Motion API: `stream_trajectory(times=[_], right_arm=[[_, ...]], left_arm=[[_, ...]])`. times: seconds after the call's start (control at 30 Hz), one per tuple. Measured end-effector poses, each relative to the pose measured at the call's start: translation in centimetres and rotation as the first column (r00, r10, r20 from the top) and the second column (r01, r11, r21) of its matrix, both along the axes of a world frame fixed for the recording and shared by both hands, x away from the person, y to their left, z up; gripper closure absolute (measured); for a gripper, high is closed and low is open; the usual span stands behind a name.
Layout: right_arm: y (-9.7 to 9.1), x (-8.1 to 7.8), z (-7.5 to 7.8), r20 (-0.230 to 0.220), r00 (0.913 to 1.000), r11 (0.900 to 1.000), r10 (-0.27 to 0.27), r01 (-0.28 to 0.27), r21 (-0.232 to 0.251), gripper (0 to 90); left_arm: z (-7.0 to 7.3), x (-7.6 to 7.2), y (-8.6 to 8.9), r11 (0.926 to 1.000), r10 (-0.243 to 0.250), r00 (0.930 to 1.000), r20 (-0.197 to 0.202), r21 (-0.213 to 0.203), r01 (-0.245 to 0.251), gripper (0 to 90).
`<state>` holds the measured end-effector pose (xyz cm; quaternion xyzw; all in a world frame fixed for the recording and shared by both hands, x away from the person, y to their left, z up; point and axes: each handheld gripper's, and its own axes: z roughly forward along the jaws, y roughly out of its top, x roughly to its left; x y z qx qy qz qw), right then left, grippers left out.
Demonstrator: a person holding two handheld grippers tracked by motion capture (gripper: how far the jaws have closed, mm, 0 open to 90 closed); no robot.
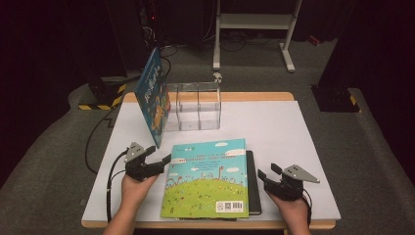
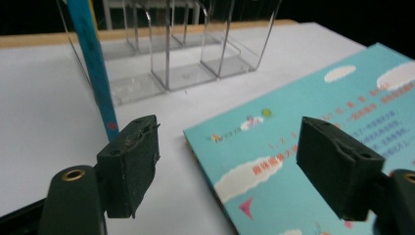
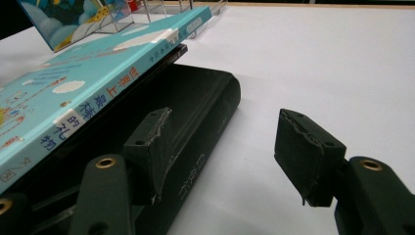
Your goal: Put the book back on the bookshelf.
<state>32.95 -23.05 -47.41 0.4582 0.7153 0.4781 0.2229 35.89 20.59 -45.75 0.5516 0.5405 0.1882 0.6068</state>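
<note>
Dark grey carpet and a white stand's legs lie beyond the pale tabletop (image 1: 293, 127), which carries a clear acrylic rack (image 1: 198, 105) at twelve o'clock from the stacked books. One blue picture book (image 1: 152, 95) already leans tilted against the rack's nine o'clock side. Nearer the person, a turquoise book (image 1: 208, 178) lies flat on top of a black book (image 1: 252, 181), whose spine sticks out along the three o'clock edge. The left gripper (image 1: 155, 161) hovers just off the turquoise book's ten o'clock corner, jaws apart; in the left gripper view that corner sits between the open jaws without being touched. The right gripper (image 1: 266, 177) waits just beside the black book's spine at about four o'clock, jaws likewise apart and gripping nothing; in the right gripper view one jaw stands over the spine, the other over bare tabletop. The step in hand looks like lifting the turquoise book to stand it in the rack. To do that well, the left jaws should slide one pad under the cover edge and the other on top, biting deep enough that the book does not pivot out. The right gripper would best steady the black book, or catch the turquoise book's three o'clock spine, so the lower volume is not dragged along. Raising the book upright before reaching twelve o'clock should spare the leaning book a knock.
</note>
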Motion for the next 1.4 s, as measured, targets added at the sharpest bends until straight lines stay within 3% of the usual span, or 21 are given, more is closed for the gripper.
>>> stream_trajectory(times=[0.1,0.23,0.3,0.33,0.4,0.47,0.7,0.77,0.8,0.9,0.97,1.1,1.17,1.23,1.4], right_arm=[[-0.2,0.0,0.5,0.009,1.0000,1.0000,-0.001,0.001,-0.001,36.2],[-0.1,0.1,1.2,0.023,0.9997,1.0000,-0.009,0.009,-0.003,33.2],[-0.1,0.2,1.2,0.022,0.9997,0.9999,-0.012,0.013,-0.004,31.9],[0.1,0.2,1.3,0.032,0.9993,0.9997,-0.021,0.022,-0.012,30.1],[0.3,0.2,1.6,0.040,0.9990,0.9997,-0.017,0.018,-0.016,30.0],[0.5,-0.1,1.8,0.048,0.9988,0.9999,-0.011,0.011,-0.005,30.0],[1.8,-0.7,2.7,0.067,0.9975,0.9997,0.023,-0.023,-0.002,29.8],[2.8,-1.0,3.3,0.084,0.9949,0.9984,0.056,-0.056,-0.001,32.0],[3.1,-1.1,3.4,0.083,0.9943,0.9977,0.067,-0.067,-0.001,32.8],[4.0,-0.8,3.5,0.073,0.9935,0.9961,0.087,-0.088,0.002,33.2],[4.3,-0.7,3.4,0.066,0.9937,0.9959,0.090,-0.090,0.000,33.3],[5.8,-0.4,2.7,0.039,0.9927,0.9924,0.114,-0.112,-0.050,35.4],[5.9,-0.4,2.3,0.026,0.9938,0.9909,0.108,-0.106,-0.084,36.9],[5.7,-0.4,2.0,0.020,0.9940,0.9918,0.108,-0.106,-0.071,37.2],[5.6,-0.5,1.4,-0.003,0.9948,0.9903,0.101,-0.101,-0.096,38.3]], left_arm=[[-0.4,-0.4,-0.2,0.9997,-0.013,0.9999,0.007,0.020,0.013,21.6],[-1.1,-0.6,-0.2,0.9997,-0.020,0.9994,-0.028,0.015,0.020,21.9],[-1.2,-0.7,-0.3,0.9995,-0.026,0.9992,-0.031,0.017,0.026,22.0],[-1.3,-1.1,-0.4,0.9982,-0.040,0.9989,-0.025,0.043,0.041,22.0],[-1.4,-1.4,-0.3,0.9979,-0.050,0.9982,-0.032,0.040,0.051,22.7],[-1.7,-1.5,-0.3,0.9980,-0.052,0.9973,-0.053,0.032,0.053,22.6],[-1.9,-2.0,-0.6,0.9963,-0.069,0.9965,-0.047,0.049,0.071,22.4],[-2.1,-1.9,-0.6,0.9964,-0.078,0.9934,-0.085,0.026,0.080,22.6],[-2.1,-1.9,-0.6,0.9966,-0.080,0.9926,-0.091,0.012,0.081,22.3],[-2.2,-2.1,-0.6,0.9955,-0.082,0.9938,-0.075,0.041,0.086,22.5],[-2.2,-2.1,-0.5,0.9955,-0.084,0.9935,-0.076,0.038,0.087,22.6],[-2.6,-2.0,-0.2,0.9953,-0.089,0.9913,-0.097,0.028,0.092,22.3],[-2.7,-2.0,-0.1,0.9949,-0.092,0.9904,-0.103,0.031,0.096,22.1],[-2.8,-2.1,-0.1,0.9940,-0.098,0.9894,-0.107,0.036,0.103,21.7],[-2.6,-2.2,-0.2,0.9942,-0.105,0.9886,-0.108,0.012,0.107,21.9]])
